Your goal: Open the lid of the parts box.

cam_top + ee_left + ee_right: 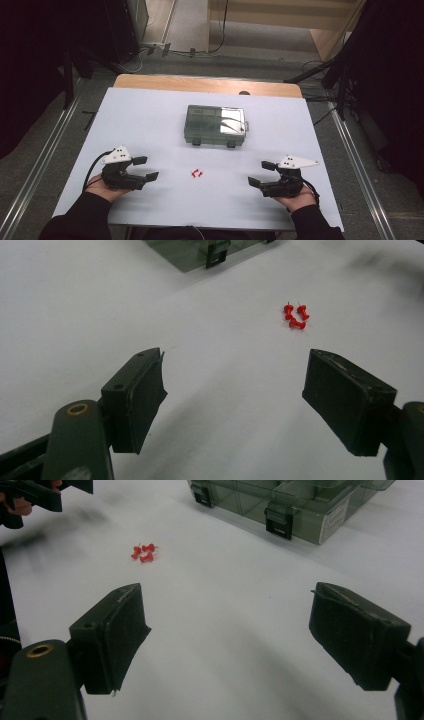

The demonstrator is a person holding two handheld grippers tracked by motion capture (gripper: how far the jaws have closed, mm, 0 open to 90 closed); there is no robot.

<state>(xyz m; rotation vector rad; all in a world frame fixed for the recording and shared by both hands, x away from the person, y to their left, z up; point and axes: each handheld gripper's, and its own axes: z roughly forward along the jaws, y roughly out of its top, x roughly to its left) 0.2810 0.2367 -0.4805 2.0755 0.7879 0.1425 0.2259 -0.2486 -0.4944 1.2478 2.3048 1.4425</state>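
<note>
Both forearms wear black sleeves (80,220). The left hand-held gripper (146,168) at 8 o'clock and the right hand-held gripper (262,173) at 4 o'clock are black with blocky jaws. Each carries a grey three-cornered plate dotted with small holes and trails a black cable. Close up, the flat dark pads (145,395) look scuffed, with a brass-ringed hole behind one jaw.

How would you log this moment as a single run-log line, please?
left gripper: open, empty | right gripper: open, empty | red pushpins: between grippers, untouched | compartment box: closed
</note>
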